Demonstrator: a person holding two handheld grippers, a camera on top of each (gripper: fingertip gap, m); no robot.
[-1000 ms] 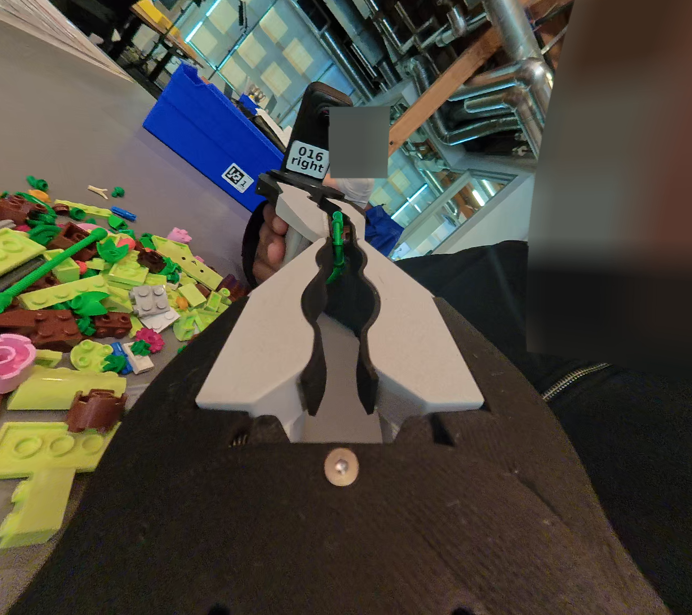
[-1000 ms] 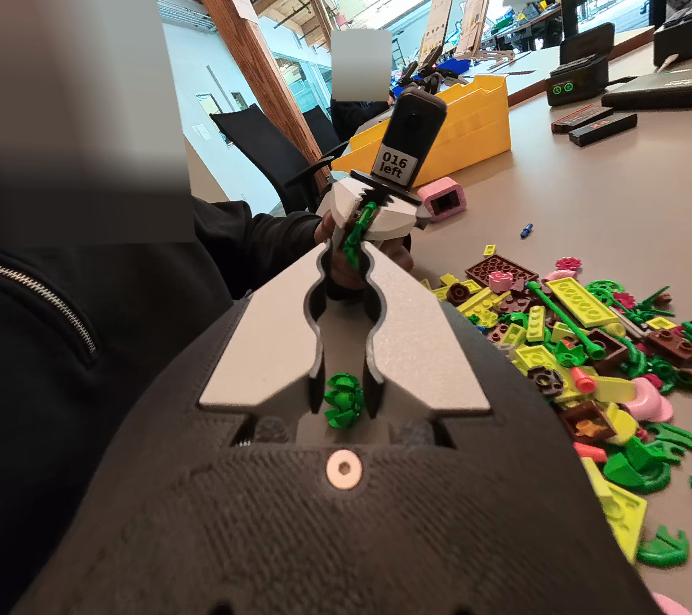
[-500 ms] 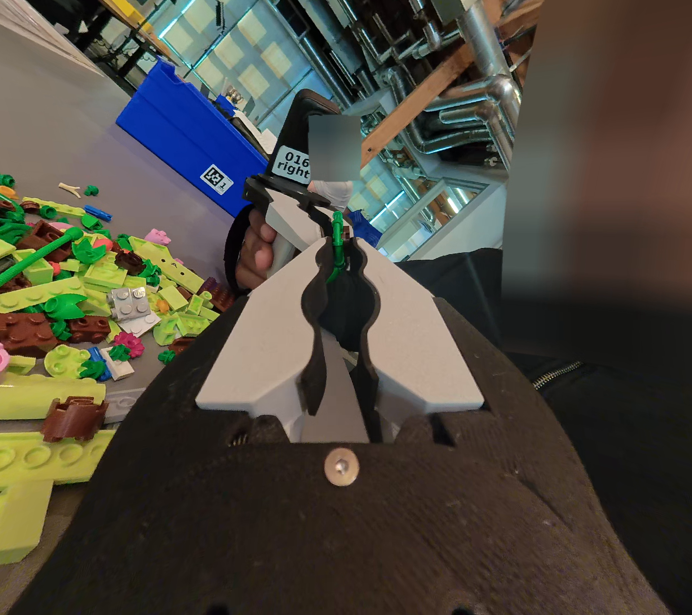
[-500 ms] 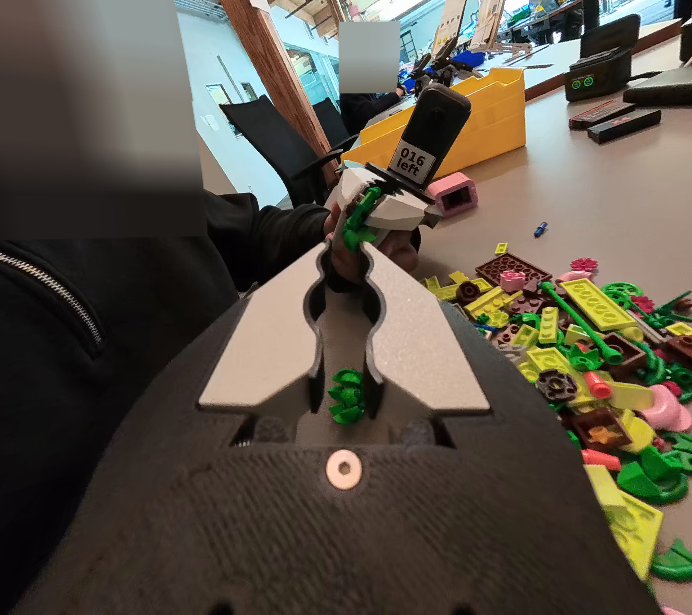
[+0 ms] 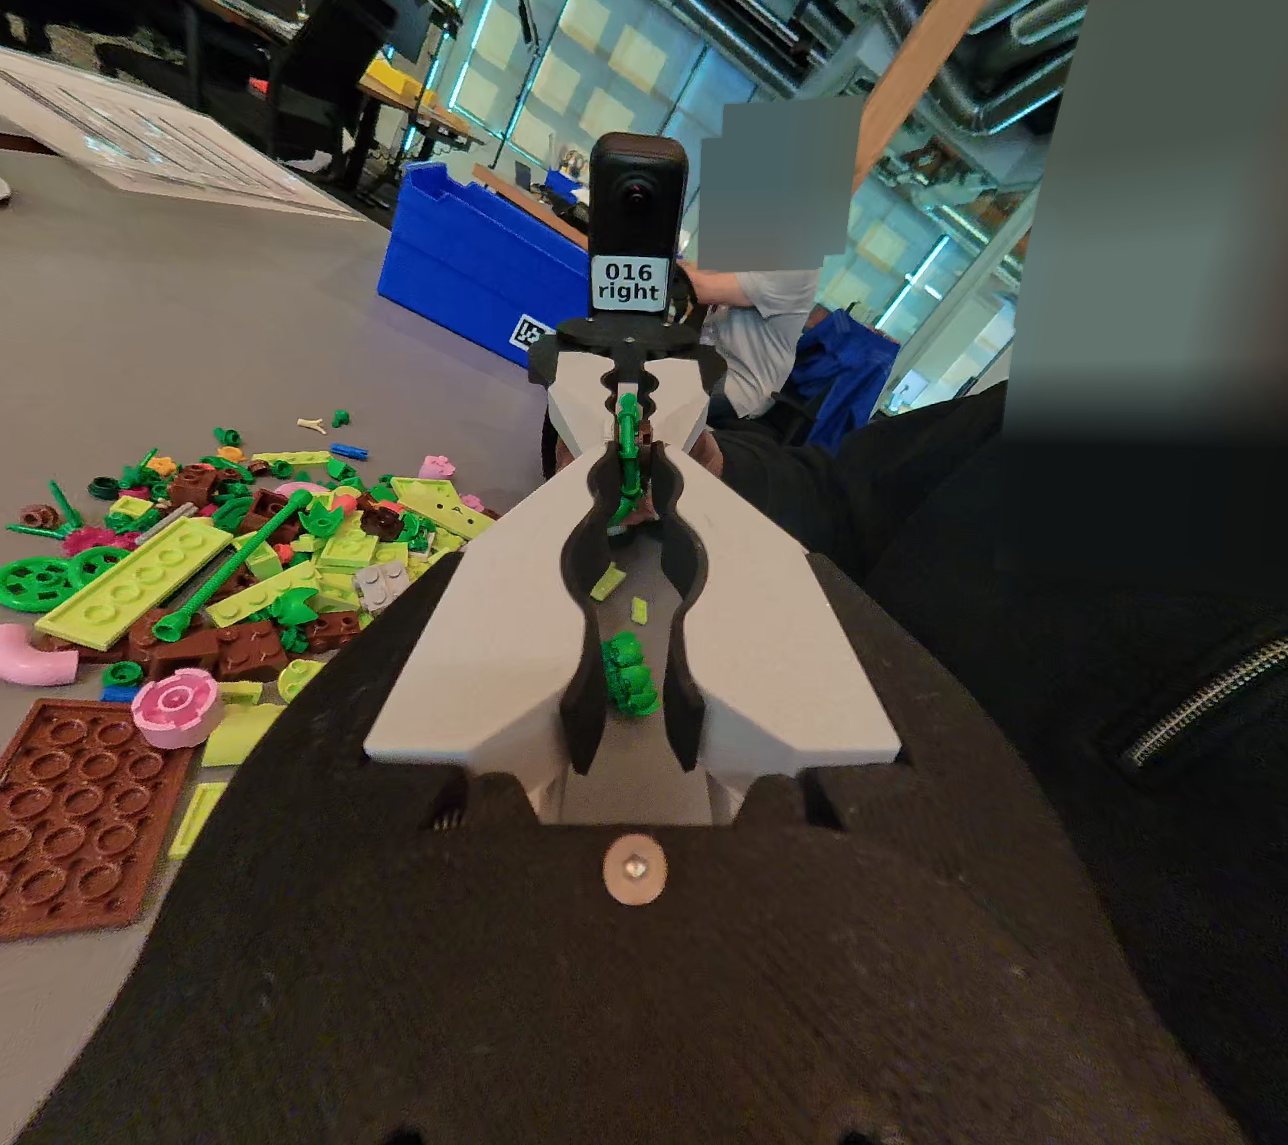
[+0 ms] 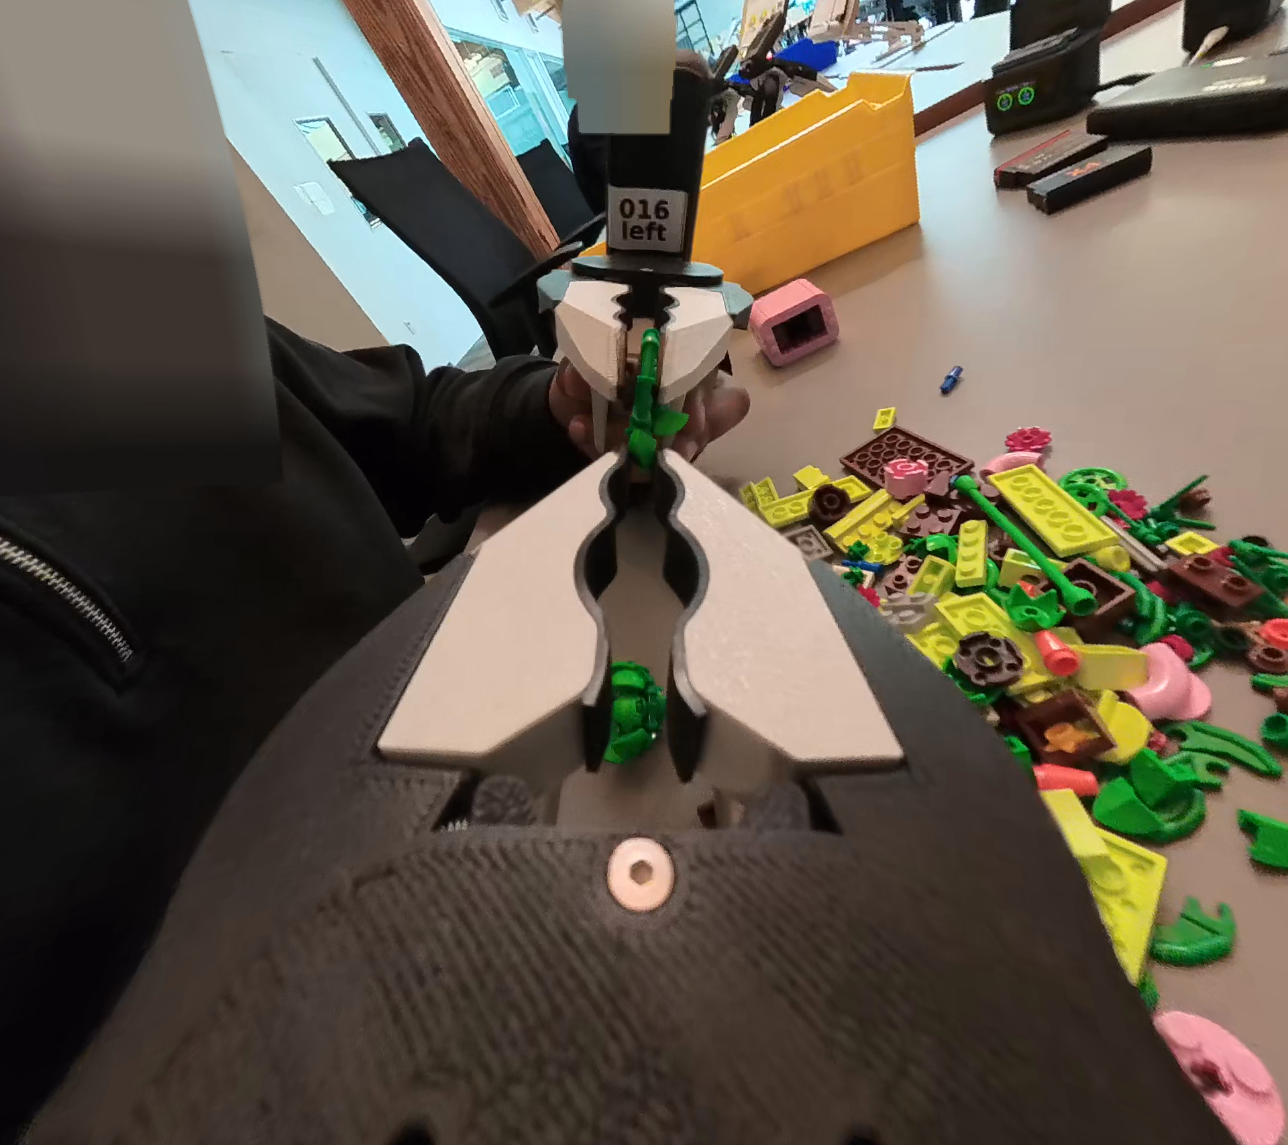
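My two grippers face each other tip to tip above the table edge. My left gripper (image 5: 631, 463) is shut on one end of a thin green plant stem (image 5: 627, 449) with a small brown piece (image 5: 645, 509) at it. My right gripper (image 6: 638, 467) is shut on the other end of the same stem (image 6: 645, 408), which has a small leaf. Each gripper shows beyond the other's tips: the right one (image 5: 627, 394) in the left wrist view, the left one (image 6: 645, 345) in the right wrist view. A green leafy piece (image 5: 627, 672) lies on the table below them; it also shows in the right wrist view (image 6: 631, 718).
A pile of loose bricks (image 5: 230, 561) in lime, brown, green and pink covers the grey table (image 5: 174, 310), also in the right wrist view (image 6: 1031, 575). A brown plate (image 5: 70, 812), a blue bin (image 5: 481, 268), a yellow bin (image 6: 801, 185) and a pink block (image 6: 794, 320) stand around. A person's dark jacket (image 6: 209, 554) is close by. Only a small space, under 4 cm, lies between the two pairs of fingers.
Both grippers have rolled upright and level while still shut on the stem. More of the table shows, and the green leafy piece now appears under the left gripper too.
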